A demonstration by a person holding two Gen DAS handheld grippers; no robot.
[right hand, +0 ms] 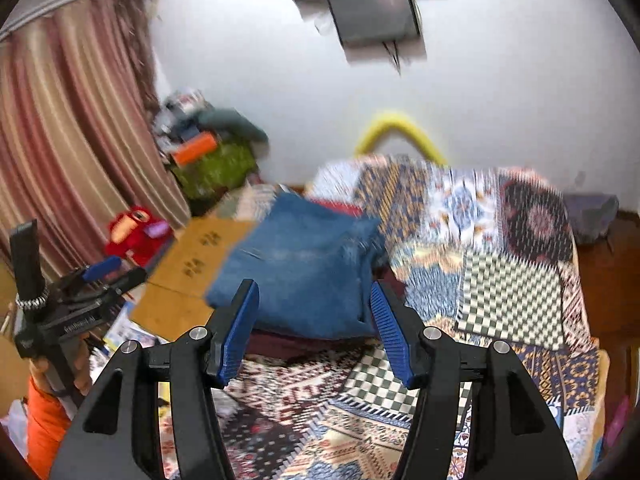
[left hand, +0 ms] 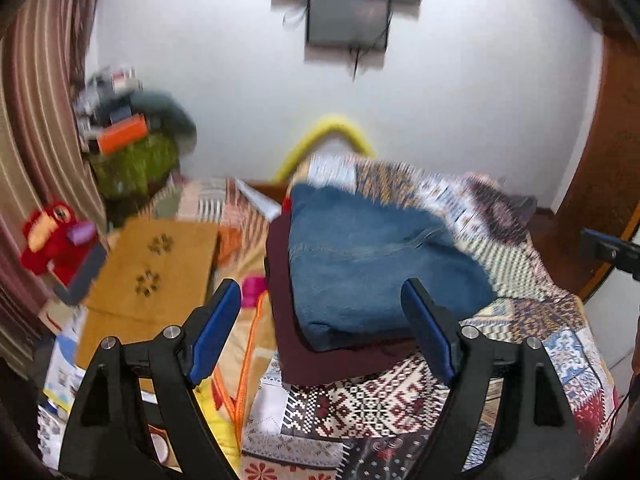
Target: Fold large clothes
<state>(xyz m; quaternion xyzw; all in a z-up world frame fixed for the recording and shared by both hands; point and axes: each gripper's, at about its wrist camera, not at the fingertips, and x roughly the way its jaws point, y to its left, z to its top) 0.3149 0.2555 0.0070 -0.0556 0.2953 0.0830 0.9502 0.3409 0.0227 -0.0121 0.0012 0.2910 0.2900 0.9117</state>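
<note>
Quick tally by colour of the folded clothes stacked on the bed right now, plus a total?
Blue denim garment: 1, folded, on top of the stack
Dark maroon garment: 1, folded, underneath the denim
Red item at the far edge behind the stack: 1, too blurred to tell what it is
Total: 3, of which 2 are clearly folded clothes on the patchwork bedspread

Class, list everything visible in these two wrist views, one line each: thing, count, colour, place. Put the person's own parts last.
folded jeans: one, blue, top of the stack
folded garment: one, maroon, under the jeans
patchwork quilt: one, multicoloured, covering the bed
cardboard: one, brown, left of the stack
plush toy: one, red, by the curtain
curtain: one, striped pink-beige, left
left gripper: one, black, blue pads, open, empty
right gripper: one, same, open, empty
sleeve: one, orange, lower left
</note>
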